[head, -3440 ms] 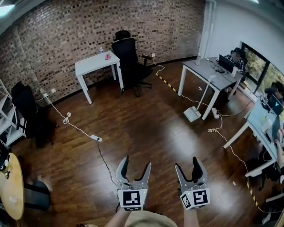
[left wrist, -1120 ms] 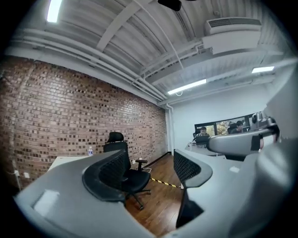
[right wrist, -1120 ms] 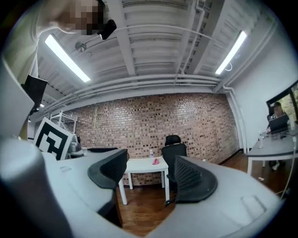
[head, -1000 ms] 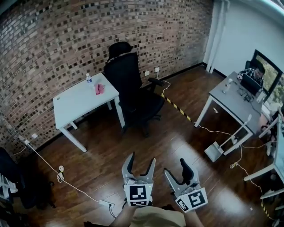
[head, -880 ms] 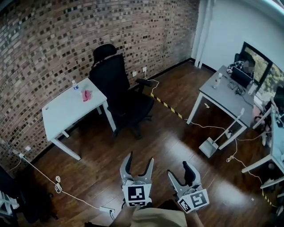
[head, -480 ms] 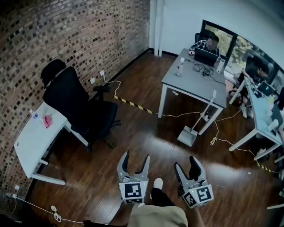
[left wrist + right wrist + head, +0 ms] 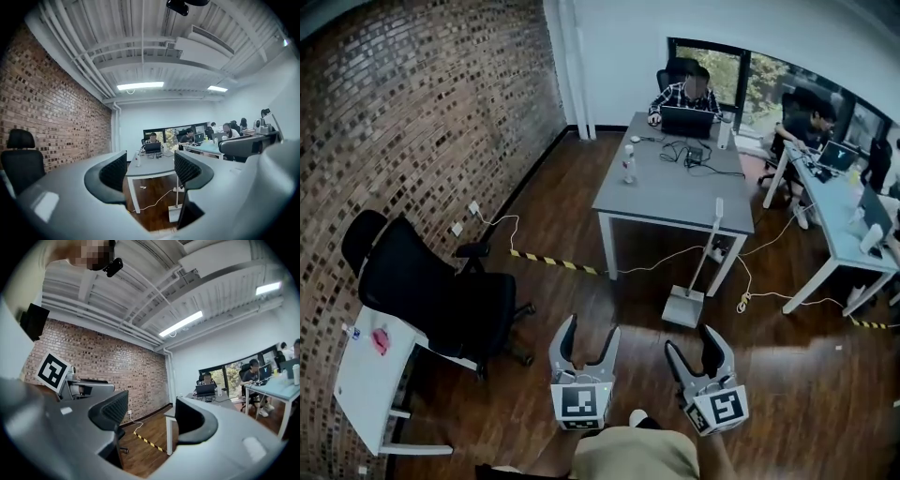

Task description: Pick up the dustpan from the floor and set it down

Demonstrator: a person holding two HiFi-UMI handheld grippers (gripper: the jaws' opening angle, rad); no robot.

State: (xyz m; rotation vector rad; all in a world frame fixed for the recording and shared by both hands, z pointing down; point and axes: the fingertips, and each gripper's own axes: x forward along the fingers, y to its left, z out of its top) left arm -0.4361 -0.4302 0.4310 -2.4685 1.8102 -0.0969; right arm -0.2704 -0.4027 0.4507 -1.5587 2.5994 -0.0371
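Near the body, tongs: left tongs [image 7: 589, 330] and right tongs [image 7: 693, 341] both wide, empty, level.
Dustpan place: dustpan [image 7: 682, 307] on floor [image 7: 581, 281], ahead of right tongs, well apart, handle seemingly leaning on grey surface [image 7: 675, 192].
Handling: likely light, stiff plastic; long handle may tip.
Hold: probably mid-handle, tongs closed across it.

Before you the wooden floor [image 7: 572, 211] carries the dustpan [image 7: 682, 306] just beside a leg of the grey table [image 7: 675, 195], a striped tape strip [image 7: 551, 263] and a black office chair [image 7: 441, 300], while that table bears a laptop [image 7: 686, 122] and a bottle [image 7: 629, 164].
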